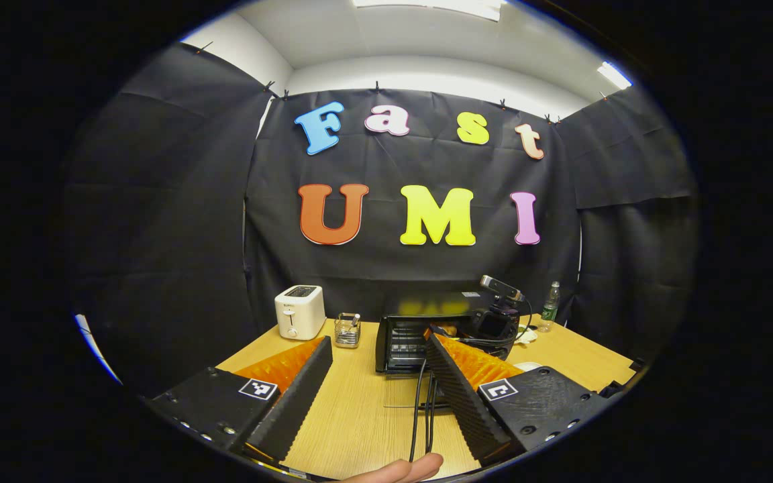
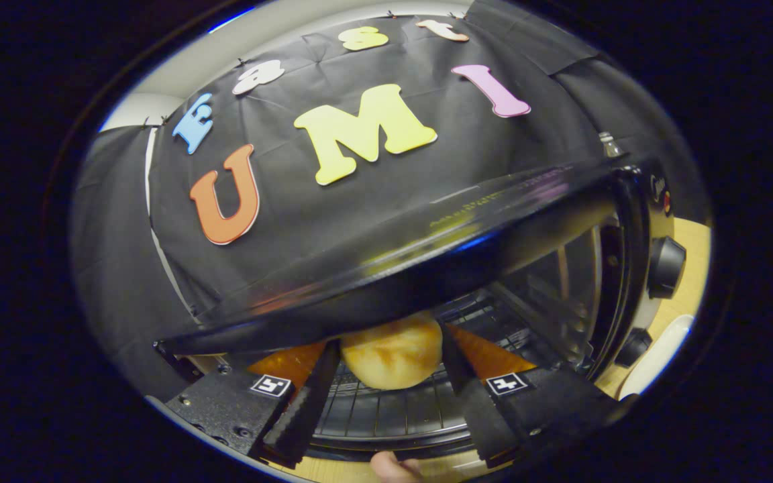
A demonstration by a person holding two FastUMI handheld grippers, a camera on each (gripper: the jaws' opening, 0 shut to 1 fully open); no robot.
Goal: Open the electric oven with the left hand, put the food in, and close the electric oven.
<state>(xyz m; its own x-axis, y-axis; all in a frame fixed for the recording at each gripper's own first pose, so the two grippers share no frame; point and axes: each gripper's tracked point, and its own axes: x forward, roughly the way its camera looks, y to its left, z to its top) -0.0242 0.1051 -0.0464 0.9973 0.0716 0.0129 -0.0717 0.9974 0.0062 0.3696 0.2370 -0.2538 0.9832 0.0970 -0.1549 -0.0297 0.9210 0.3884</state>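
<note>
The right gripper (image 2: 386, 376) holds the round golden bun (image 2: 392, 352) between its 2 fingers over the wire rack (image 2: 386, 412) inside the open black electric oven (image 2: 561, 268), ready for setting down. The left gripper (image 1: 376, 389) waits spread and empty before the oven, presumably to close the door.

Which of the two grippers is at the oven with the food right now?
The right gripper: its fingers flank the bun over the oven rack. The left gripper hangs back over the table, open with nothing between its fingers.
</note>
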